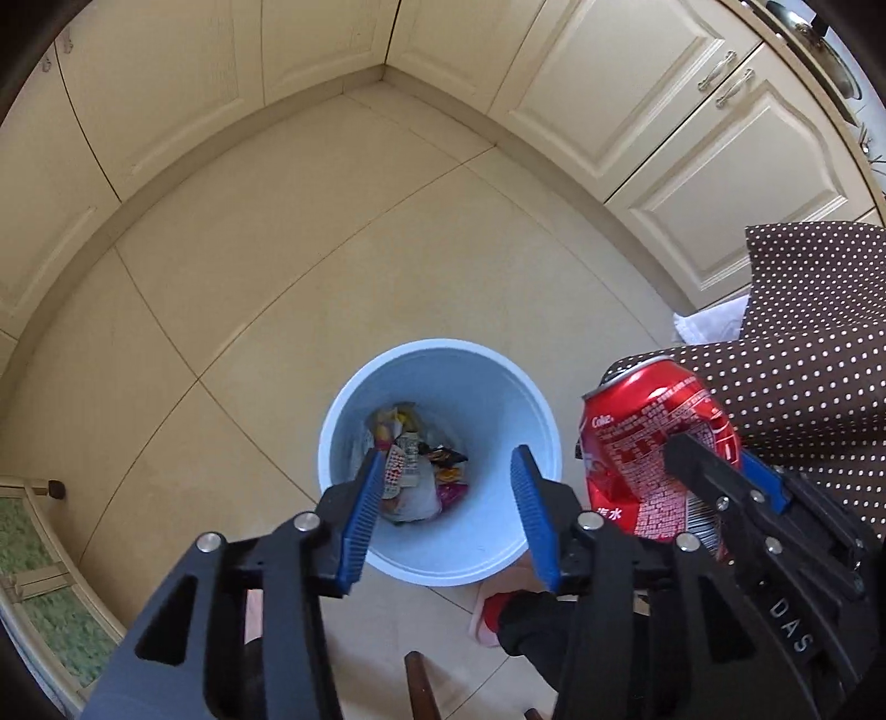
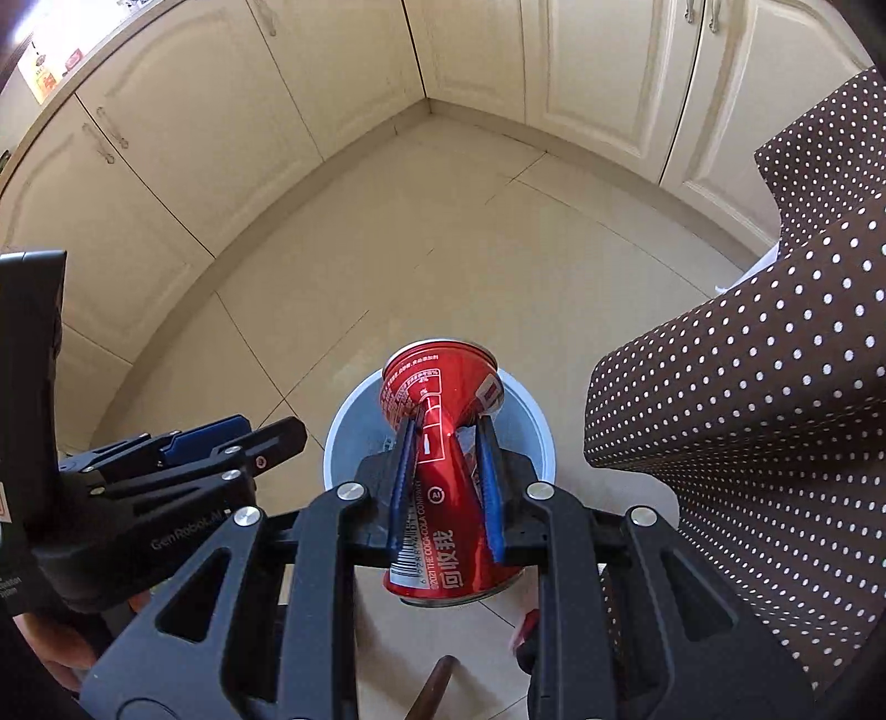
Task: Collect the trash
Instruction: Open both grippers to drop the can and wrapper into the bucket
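Note:
A pale blue trash bin (image 1: 443, 559) stands on the floor with several wrappers (image 1: 415, 471) at its bottom. My left gripper (image 1: 448, 471) is open and empty right above the bin's mouth. My right gripper (image 2: 446, 437) is shut on a crushed red Coke can (image 2: 443, 471) and holds it above the bin (image 2: 531, 421). The can (image 1: 653, 443) and the right gripper (image 1: 720, 471) also show at the right of the left wrist view. The left gripper (image 2: 243, 437) shows at the left of the right wrist view.
Cream cabinets (image 1: 637, 111) line the walls around a beige tiled floor (image 1: 304, 277). A brown polka-dot cloth (image 2: 747, 415) hangs at the right, close to the bin. A pot (image 1: 819, 50) sits on the counter at the top right. A green mat (image 1: 33, 554) lies at the left.

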`<state>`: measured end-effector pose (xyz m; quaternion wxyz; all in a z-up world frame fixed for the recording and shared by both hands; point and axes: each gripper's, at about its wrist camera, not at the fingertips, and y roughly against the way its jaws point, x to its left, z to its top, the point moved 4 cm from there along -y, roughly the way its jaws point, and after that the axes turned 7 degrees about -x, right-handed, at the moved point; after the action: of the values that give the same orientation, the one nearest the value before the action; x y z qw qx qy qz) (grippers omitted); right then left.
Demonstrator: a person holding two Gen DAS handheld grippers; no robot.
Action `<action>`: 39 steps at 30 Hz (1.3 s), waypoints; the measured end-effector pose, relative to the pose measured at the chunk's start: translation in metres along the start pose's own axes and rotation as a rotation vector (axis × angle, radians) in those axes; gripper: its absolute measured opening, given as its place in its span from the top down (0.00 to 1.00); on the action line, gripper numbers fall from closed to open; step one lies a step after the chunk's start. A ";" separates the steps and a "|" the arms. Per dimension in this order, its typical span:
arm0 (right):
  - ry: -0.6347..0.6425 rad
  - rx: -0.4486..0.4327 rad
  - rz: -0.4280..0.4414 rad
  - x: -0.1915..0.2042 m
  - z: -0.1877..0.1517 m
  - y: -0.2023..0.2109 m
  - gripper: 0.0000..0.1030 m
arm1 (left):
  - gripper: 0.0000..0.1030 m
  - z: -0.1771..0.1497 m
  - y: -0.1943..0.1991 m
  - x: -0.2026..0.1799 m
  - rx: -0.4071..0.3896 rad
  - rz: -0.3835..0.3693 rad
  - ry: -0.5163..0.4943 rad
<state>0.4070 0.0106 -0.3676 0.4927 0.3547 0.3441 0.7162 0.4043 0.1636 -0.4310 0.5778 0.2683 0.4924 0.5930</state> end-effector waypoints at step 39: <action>0.060 -0.171 -0.074 -0.005 -0.023 0.092 0.56 | 0.38 -0.017 0.092 -0.012 -0.164 0.025 -0.065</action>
<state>0.3465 -0.0229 -0.3029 0.5369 0.2766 0.3092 0.7346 0.3526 0.1619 -0.3522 0.6060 0.2454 0.4199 0.6295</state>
